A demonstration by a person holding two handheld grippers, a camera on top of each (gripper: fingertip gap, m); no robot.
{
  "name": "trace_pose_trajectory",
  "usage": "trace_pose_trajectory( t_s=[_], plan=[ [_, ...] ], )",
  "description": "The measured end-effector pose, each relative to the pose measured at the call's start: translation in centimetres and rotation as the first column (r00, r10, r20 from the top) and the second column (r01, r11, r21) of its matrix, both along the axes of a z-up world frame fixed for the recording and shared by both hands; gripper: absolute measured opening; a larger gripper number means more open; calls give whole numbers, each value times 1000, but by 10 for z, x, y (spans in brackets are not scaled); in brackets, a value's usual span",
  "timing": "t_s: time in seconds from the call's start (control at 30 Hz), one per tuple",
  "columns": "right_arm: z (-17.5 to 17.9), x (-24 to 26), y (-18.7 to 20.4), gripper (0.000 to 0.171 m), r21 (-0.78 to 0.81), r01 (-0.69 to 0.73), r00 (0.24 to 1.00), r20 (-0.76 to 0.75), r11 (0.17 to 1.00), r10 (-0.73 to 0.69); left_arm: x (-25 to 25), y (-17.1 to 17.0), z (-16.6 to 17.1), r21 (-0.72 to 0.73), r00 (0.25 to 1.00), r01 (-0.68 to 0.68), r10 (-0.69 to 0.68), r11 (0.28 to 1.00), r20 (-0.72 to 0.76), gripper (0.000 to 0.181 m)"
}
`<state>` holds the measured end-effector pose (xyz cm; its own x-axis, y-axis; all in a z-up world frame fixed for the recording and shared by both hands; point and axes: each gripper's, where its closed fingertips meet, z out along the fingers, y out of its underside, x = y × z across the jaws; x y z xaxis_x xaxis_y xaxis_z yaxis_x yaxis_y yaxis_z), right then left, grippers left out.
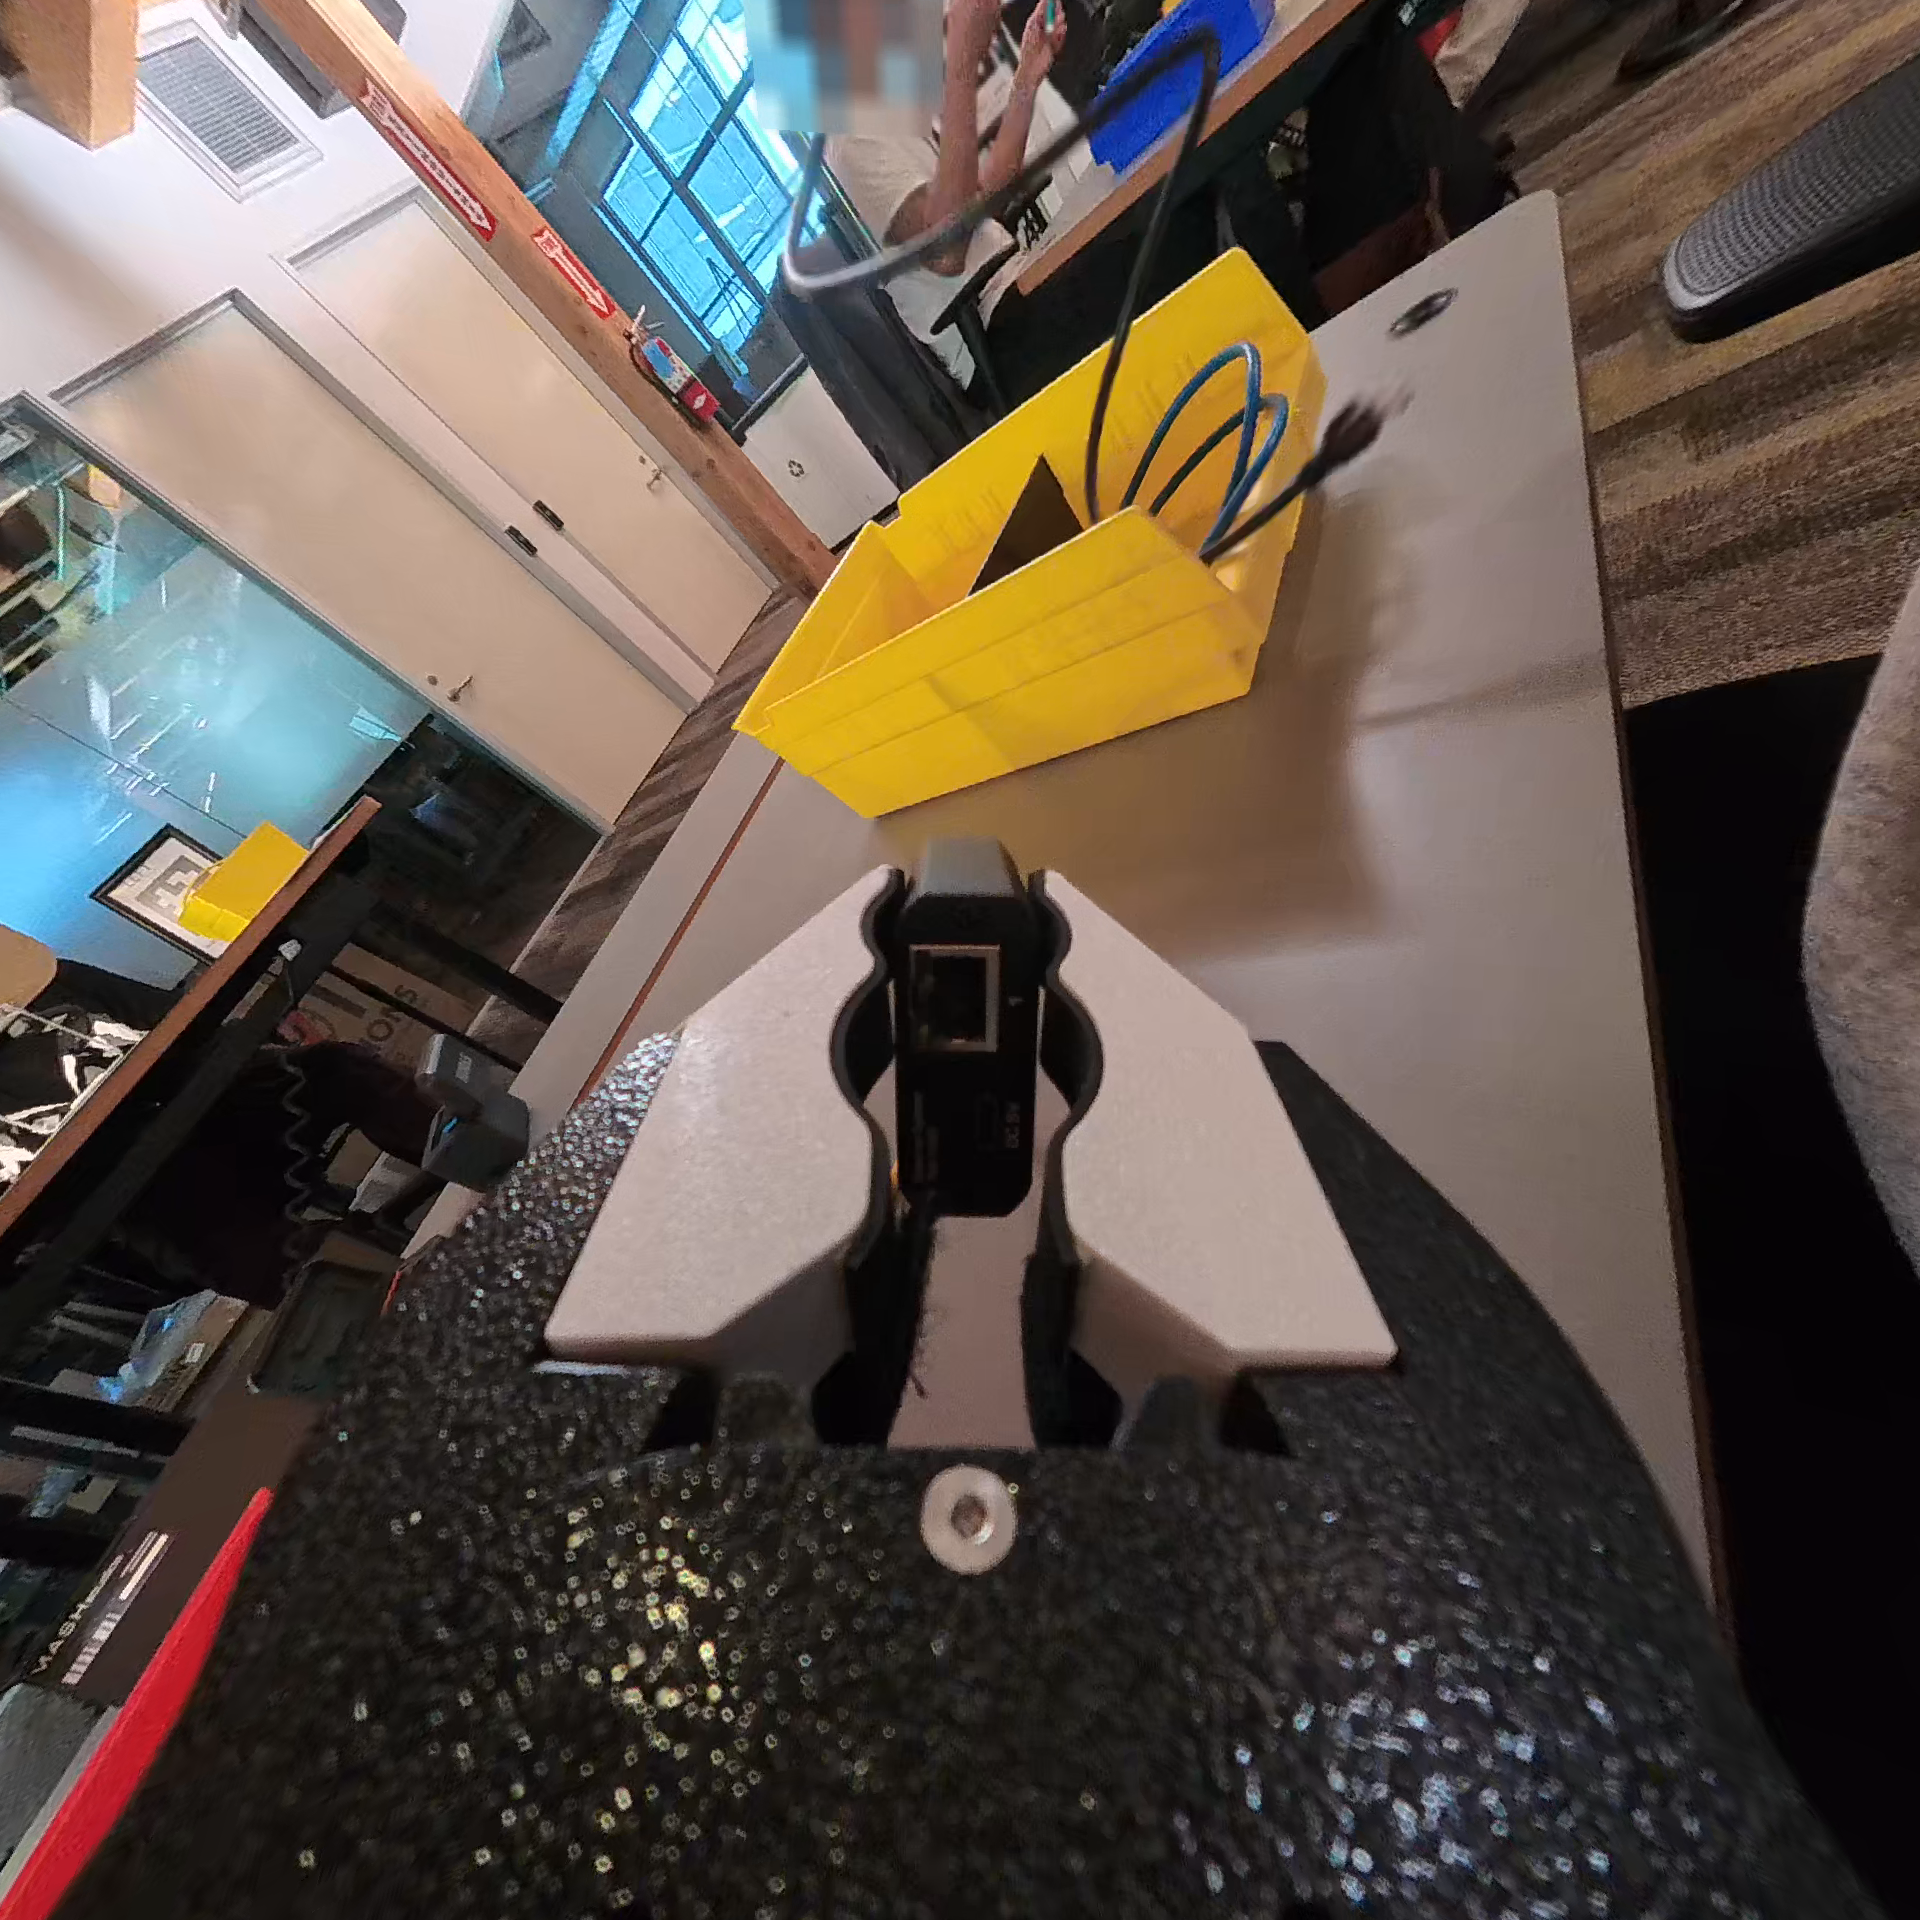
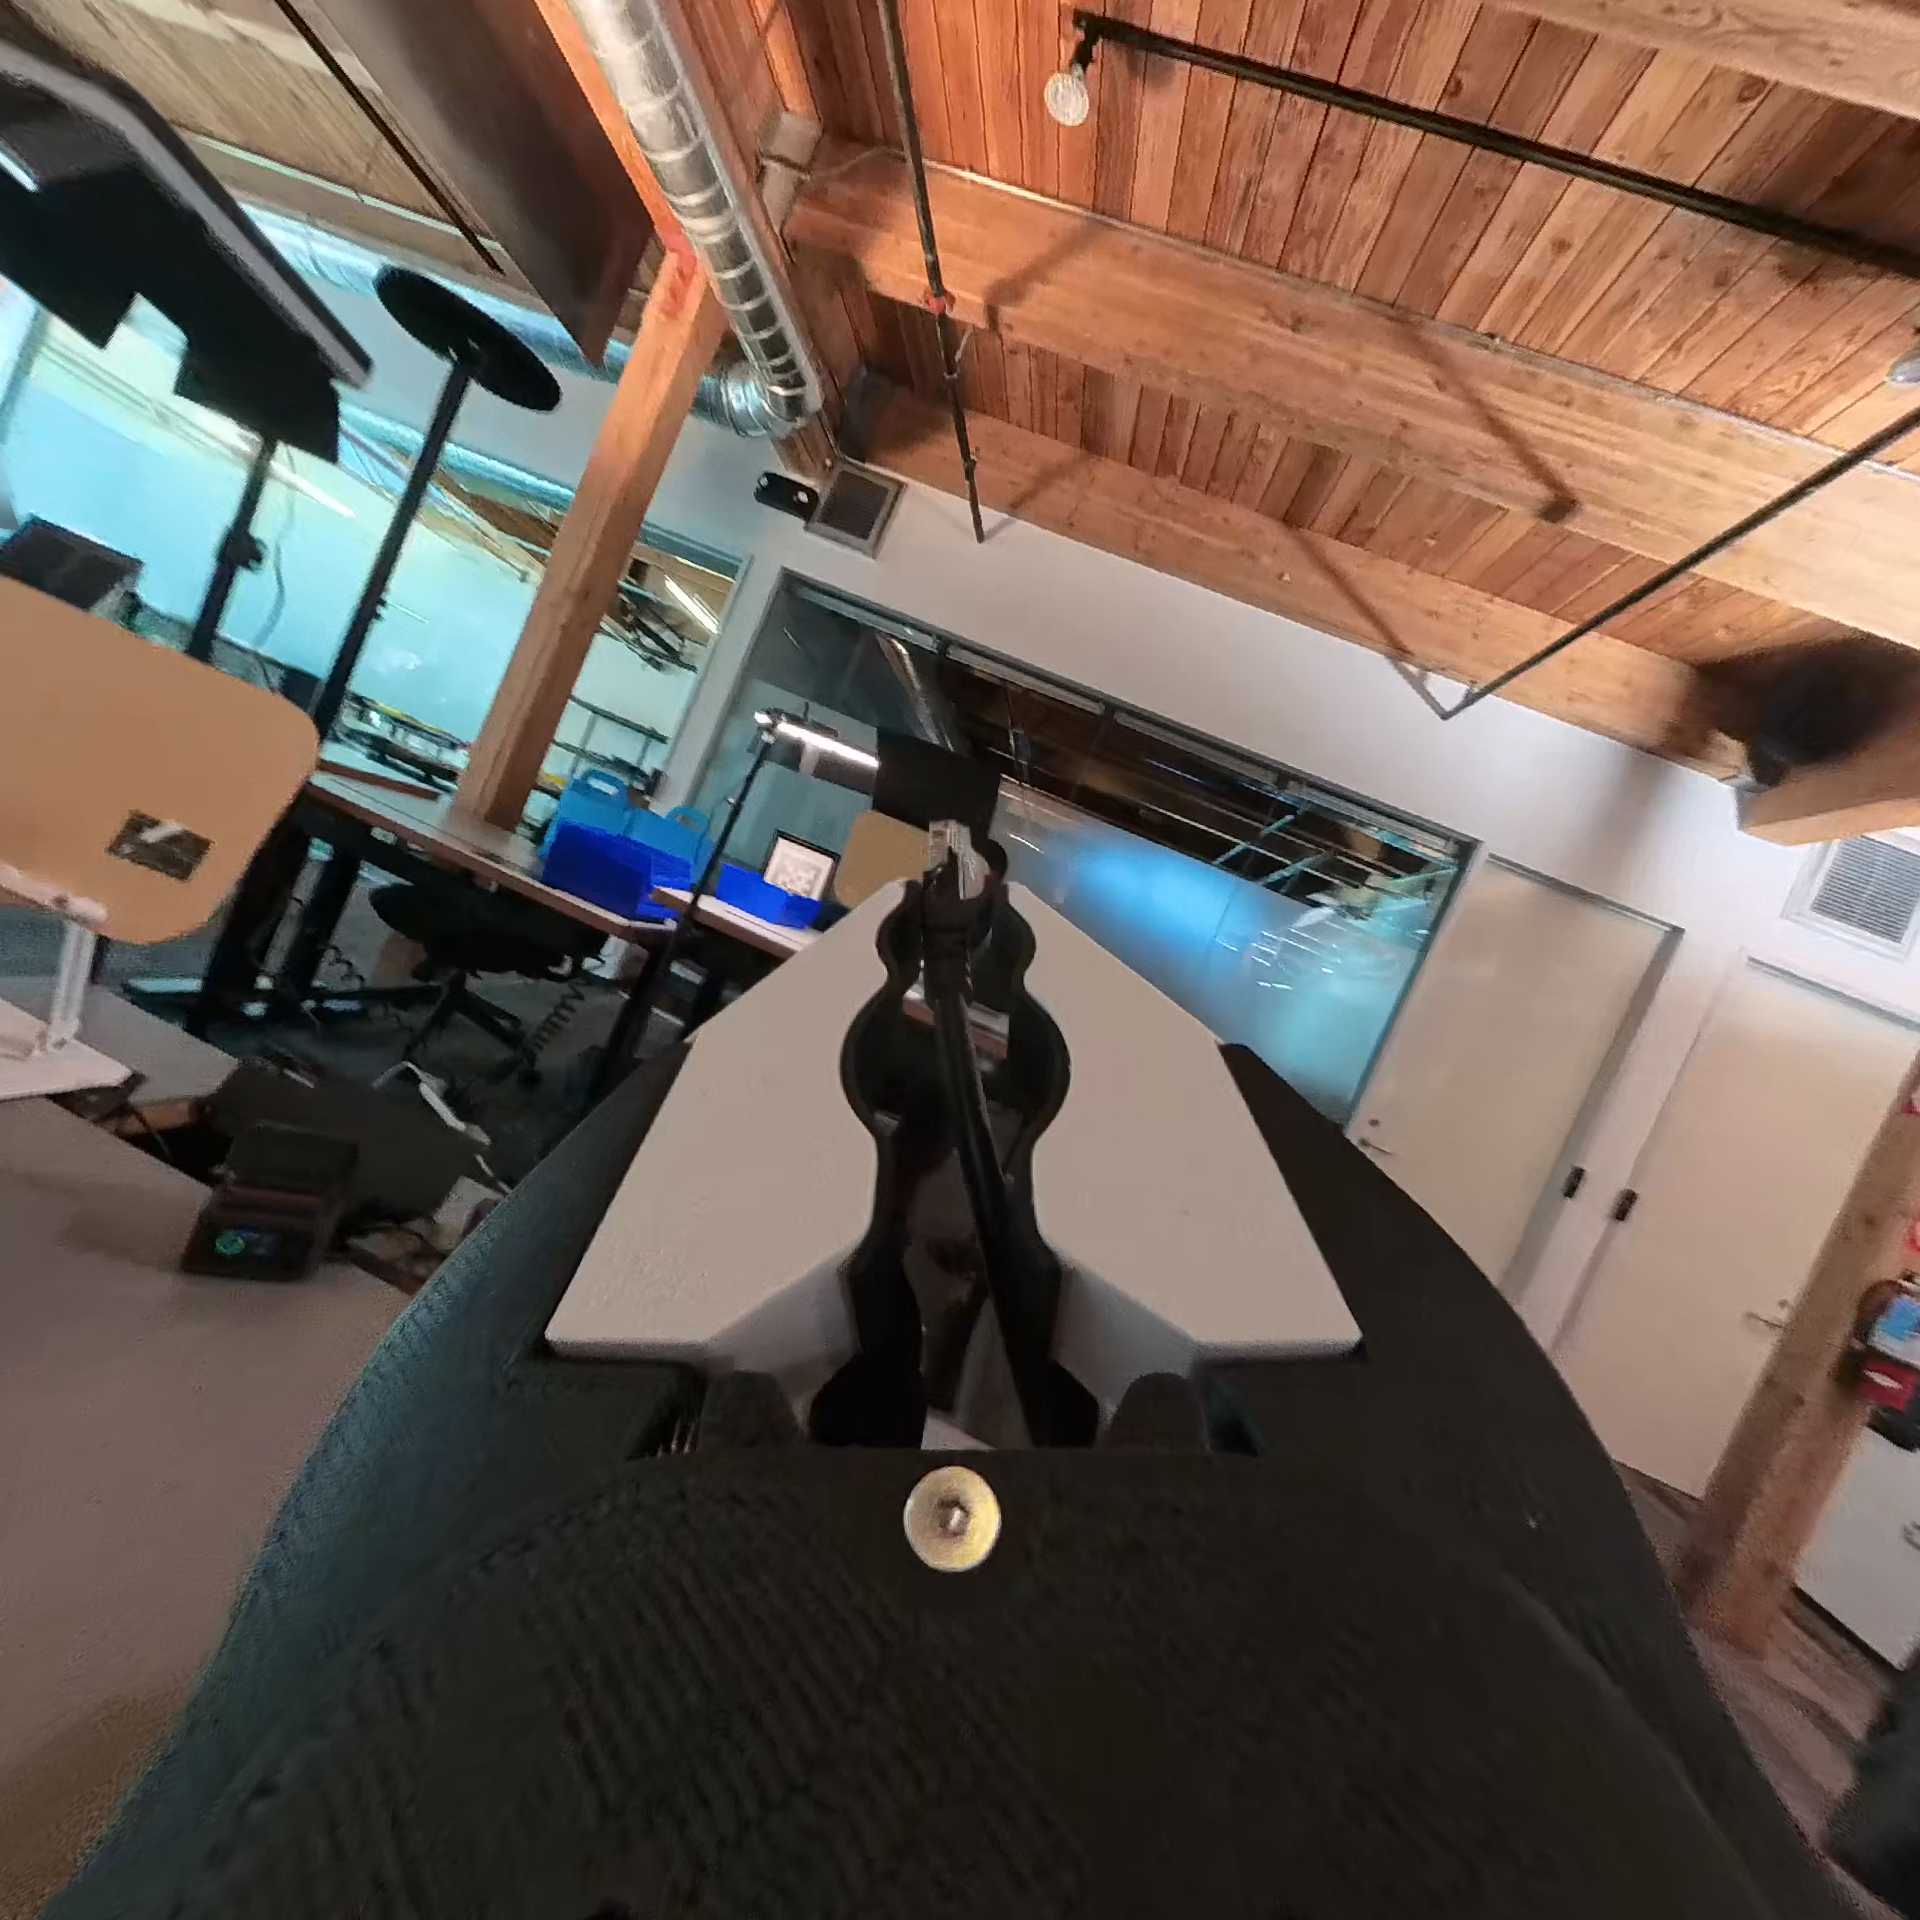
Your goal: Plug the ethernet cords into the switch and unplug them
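Bare table (image 1: 1455,831) lies open; only the yellow bin (image 1: 1039,623) blocks ahead.

Right claw (image 2: 961,904) closed on black cord (image 2: 971,1122), gripped just behind the clear plug (image 2: 954,840). Plug sticks out past the fingertips, aimed up into the room. Cord runs back between the fingers (image 2: 769,1122) toward the camera. Tabletop (image 2: 135,1403) lower left.

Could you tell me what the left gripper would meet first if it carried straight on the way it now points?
Most likely the yellow bin. The left gripper, shut on the black switch, points across bare table toward the bin's near wall. Depth is unclear, so it may pass just above the rim.
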<state>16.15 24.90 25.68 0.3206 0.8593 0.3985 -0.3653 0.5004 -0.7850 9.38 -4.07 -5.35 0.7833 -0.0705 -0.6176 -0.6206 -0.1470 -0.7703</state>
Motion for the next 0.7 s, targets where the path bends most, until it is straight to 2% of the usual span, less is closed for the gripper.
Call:
trace_pose_trajectory(
  t_s=[0.2, 0.37, 0.53, 0.7],
  plan=[
    [-45, -9, 18, 11, -25, 45, 997, 64, 999, -43, 2, 1, -3, -16, 1000, 7, -7, 1000, 1, 21],
    [-99, -18, 8, 11, -64, -62, 973, 219, 996, 74, 1, 1, -5, -22, 1000, 2, -2, 1000, -4, 21],
    [-170, -22, -12, 11, -123, -177, 857, 468, 976, 214, -1, 2, -9, -33, 1000, -4, 4, 999, -3, 20],
    [-233, -20, -21, 11, -125, -196, 664, 713, 972, 226, 0, 3, -11, -46, 1000, 1, -1, 999, -6, 21]
  ],
)
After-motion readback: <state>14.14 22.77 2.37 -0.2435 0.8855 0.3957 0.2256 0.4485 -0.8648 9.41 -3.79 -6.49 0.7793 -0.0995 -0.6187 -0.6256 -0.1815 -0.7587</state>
